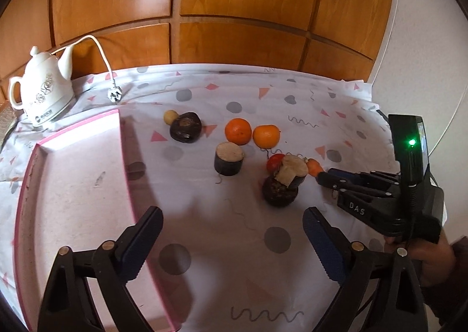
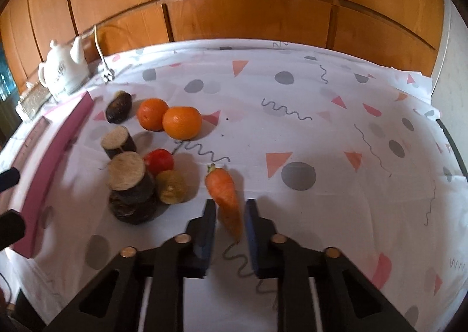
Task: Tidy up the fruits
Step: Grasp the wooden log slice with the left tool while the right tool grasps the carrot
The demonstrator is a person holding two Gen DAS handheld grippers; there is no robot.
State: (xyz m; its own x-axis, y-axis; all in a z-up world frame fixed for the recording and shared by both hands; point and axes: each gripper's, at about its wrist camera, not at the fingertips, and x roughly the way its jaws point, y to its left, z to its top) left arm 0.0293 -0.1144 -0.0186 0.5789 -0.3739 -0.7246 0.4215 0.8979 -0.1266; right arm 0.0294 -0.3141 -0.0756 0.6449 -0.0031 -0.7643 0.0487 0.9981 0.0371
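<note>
My right gripper (image 2: 229, 213) is shut on a small orange carrot (image 2: 225, 194) that lies on the patterned cloth; the left wrist view shows its tips (image 1: 321, 177) at the carrot (image 1: 314, 166). Left of the carrot are a red tomato (image 2: 159, 161), a yellowish cut piece (image 2: 171, 187) and a stack of dark-skinned cut root pieces (image 2: 131, 188). Two oranges (image 1: 237, 131) (image 1: 266, 136) sit side by side behind them. My left gripper (image 1: 232, 212) hangs open above the cloth, nothing between its fingers, with the pink tray (image 1: 76, 186) at its left.
Another dark cut piece (image 1: 229, 158) stands alone, and a dark whole root (image 1: 185, 126) with a small yellow one (image 1: 170, 116) lies near the tray's far corner. A white kettle (image 1: 44, 92) and its plug (image 1: 115, 95) are at the back left. Wooden panels close the far side.
</note>
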